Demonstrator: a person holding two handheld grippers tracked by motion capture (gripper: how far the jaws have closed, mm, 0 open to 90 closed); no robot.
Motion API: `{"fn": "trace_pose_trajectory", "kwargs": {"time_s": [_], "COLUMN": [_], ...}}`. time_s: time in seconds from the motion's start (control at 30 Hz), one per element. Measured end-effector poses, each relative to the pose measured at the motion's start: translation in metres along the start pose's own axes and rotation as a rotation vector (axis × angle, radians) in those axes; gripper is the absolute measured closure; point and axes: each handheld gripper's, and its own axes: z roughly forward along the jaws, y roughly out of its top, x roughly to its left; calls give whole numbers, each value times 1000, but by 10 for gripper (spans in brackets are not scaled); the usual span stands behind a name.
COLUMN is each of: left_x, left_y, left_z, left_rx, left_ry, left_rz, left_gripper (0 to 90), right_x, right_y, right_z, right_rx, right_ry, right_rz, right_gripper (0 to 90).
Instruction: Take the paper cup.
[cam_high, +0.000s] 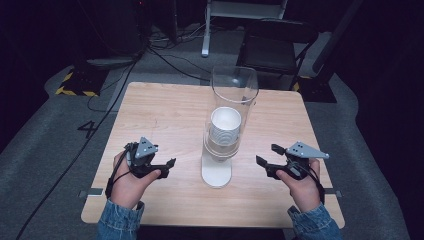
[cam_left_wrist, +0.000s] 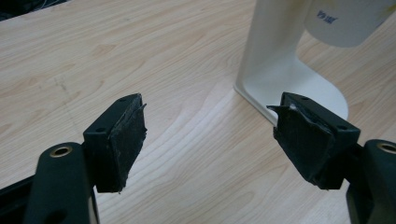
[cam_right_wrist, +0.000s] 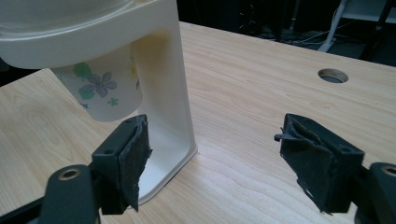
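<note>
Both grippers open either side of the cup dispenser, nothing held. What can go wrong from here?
1. The cup dispenser is tall on a small base; a sideways knock from the left gripper or right gripper may tip it.
2. The bottom cup hangs from a nested stack; a pull might bring several.
3. The jaw pads look frayed, so the paper could slip.

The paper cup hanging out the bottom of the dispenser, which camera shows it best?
The right gripper view: the bottom paper cup hangs close, its flower print clear. The left gripper view catches a plain corner of it. The high view looks down through the clear tube into the cup stack.
</note>
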Motion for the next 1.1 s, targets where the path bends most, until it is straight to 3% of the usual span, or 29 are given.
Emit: {"fn": "trace_pose_trajectory", "kwargs": {"time_s": [0.2, 0.3, 0.4, 0.53, 0.57, 0.77, 0.93, 1.1], "left_x": [13, 23, 31, 34, 34, 34, 39, 39], "left_y": [-5, -10, -16, -19, -20, -20, -21, -21], "left_z": [-5, -8, -12, -15, -16, -19, -20, -20], "left_rx": [-8, -4, -15, -27, -29, -30, -36, -39], "left_ry": [37, 95, 127, 134, 132, 129, 148, 143], "left_rz": [-24, -46, -84, -103, -108, -106, -118, -120], "left_gripper": [248, 249, 250, 250, 250, 250, 250, 250], "right_x": [4, 11, 17, 25, 32, 43, 52, 65], "right_y": [0, 1, 2, 3, 4, 7, 9, 7], "right_z": [3, 7, 10, 16, 21, 33, 49, 64], "right_rx": [4, 4, 7, 15, 19, 12, -26, -51], "right_ry": [22, 42, 61, 85, 110, 154, 147, 139], "right_rz": [-2, -16, -27, -42, -52, -56, -61, -111], "right_gripper": [232, 224, 220, 214, 206, 177, 170, 165]}}
